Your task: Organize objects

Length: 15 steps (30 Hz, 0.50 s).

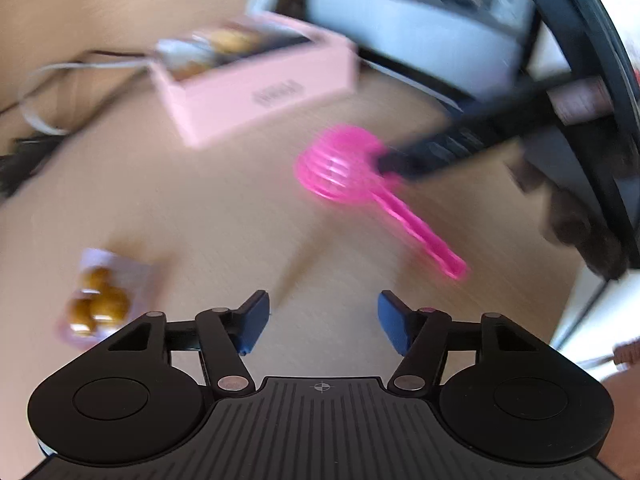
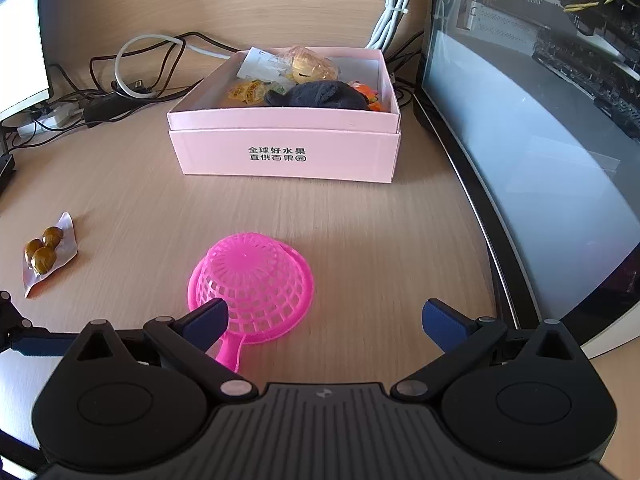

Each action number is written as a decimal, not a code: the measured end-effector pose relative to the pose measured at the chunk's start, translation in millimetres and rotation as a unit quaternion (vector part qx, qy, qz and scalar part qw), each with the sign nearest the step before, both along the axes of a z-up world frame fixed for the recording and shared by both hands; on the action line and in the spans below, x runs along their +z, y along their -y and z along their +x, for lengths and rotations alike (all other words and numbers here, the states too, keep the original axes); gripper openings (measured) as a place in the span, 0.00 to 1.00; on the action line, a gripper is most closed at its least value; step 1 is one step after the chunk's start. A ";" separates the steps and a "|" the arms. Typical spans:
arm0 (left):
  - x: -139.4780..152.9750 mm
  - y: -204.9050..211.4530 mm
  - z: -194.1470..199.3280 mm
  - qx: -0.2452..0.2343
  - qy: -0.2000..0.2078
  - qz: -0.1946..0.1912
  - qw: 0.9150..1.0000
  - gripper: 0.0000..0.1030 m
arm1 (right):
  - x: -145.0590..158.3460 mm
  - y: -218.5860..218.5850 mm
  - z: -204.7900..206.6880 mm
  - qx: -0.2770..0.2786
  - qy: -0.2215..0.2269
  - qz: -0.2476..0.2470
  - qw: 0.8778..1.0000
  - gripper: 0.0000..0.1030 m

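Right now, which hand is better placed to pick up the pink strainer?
Right. The right tool is open with the pink strainer lying upside down just ahead, by its left finger. The left tool, also open, faces bare table.

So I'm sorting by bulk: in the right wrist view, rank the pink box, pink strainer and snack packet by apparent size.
1. pink box
2. pink strainer, though it lies nearer the camera
3. snack packet, clearly smallest

Pink mesh strainer [image 2: 256,284] lay upside down on worktop [image 2: 360,216], handle toward camera. Candy packet [image 2: 48,254] sat left; open pink box [image 2: 284,152] behind, w/ snacks inside.
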<state>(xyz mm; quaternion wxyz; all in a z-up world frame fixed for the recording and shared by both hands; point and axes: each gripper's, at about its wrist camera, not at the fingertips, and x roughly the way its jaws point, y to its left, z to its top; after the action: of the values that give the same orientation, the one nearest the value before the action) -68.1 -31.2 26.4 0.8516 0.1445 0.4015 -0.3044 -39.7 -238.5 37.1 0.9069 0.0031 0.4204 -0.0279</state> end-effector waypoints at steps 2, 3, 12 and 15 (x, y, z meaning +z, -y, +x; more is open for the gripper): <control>12.6 -26.6 8.4 0.042 0.036 -0.006 0.998 0.65 | 2.5 0.9 -1.3 0.000 0.004 0.002 1.000 1.00; 17.5 -40.3 15.7 0.065 0.046 -0.004 0.997 0.63 | 3.6 1.8 -2.2 -0.001 0.005 0.004 1.000 1.00; 6.5 -83.5 66.9 0.103 0.026 0.042 0.994 0.63 | 3.4 -2.8 -4.8 0.003 0.000 0.015 1.000 1.00; -1.4 -84.4 74.8 0.106 0.014 0.034 0.994 0.65 | 4.4 -5.8 -7.7 0.008 0.001 0.008 1.000 1.00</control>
<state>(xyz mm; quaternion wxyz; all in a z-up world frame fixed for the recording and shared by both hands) 6.7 53.2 25.0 0.8792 0.1346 0.4129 -0.1962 -47.4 -232.7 41.5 0.9074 0.0071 0.4198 -0.0176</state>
